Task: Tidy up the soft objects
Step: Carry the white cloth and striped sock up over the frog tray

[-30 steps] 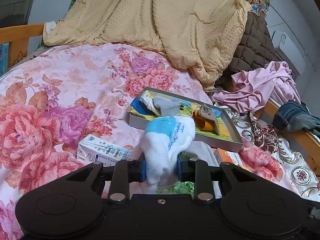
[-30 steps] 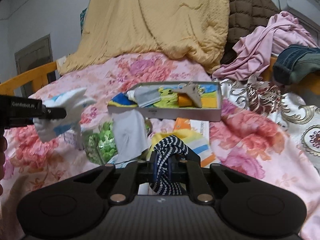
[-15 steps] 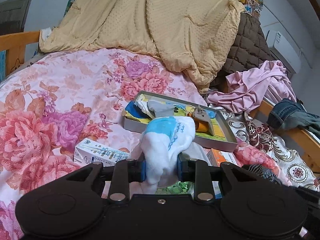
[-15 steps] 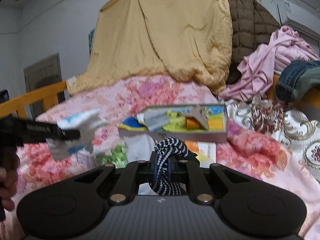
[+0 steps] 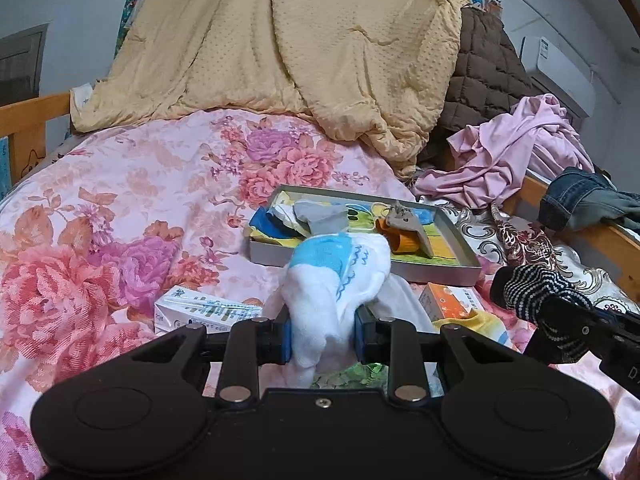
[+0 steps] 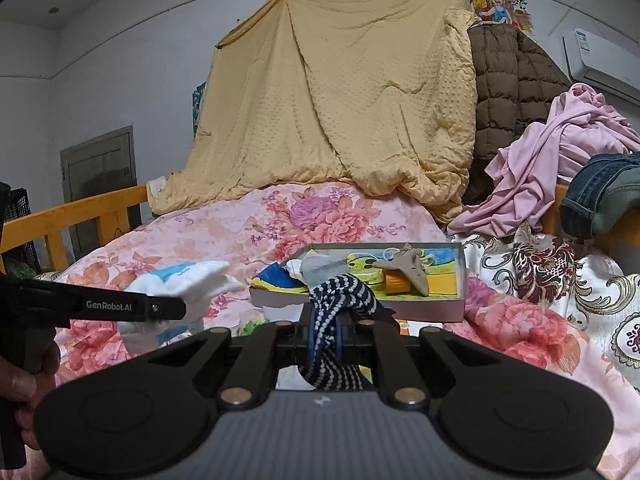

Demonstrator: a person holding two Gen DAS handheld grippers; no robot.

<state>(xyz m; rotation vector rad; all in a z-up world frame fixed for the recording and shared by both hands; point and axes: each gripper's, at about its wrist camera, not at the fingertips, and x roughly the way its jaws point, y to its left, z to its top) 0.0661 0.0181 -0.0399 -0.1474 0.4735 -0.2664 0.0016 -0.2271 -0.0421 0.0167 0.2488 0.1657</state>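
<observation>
My left gripper [image 5: 322,336] is shut on a white sock with a blue band [image 5: 340,272], which bulges up between the pads. It hangs above the floral bed, just in front of a shallow grey box [image 5: 460,268] that holds several small socks. In the right wrist view the same gripper [image 6: 172,308] comes in from the left with the white sock [image 6: 188,280]. My right gripper [image 6: 325,332] is shut on a dark blue sock with white dots [image 6: 340,292], in front of the box [image 6: 360,304]. That dark sock [image 5: 528,288] also shows at the right of the left wrist view.
Under the grippers lie a white carton [image 5: 200,308], an orange carton [image 5: 448,300], a yellow striped sock [image 5: 476,322] and a green patterned cloth. A yellow blanket [image 6: 340,100], a pink garment [image 6: 560,152], jeans [image 6: 600,192] and wooden bed rails [image 6: 80,212] ring the bed.
My right gripper has risen and tipped upward with the dark sock, and it now shows at the right of the left wrist view. My left gripper rolled slightly and still holds the white sock.
</observation>
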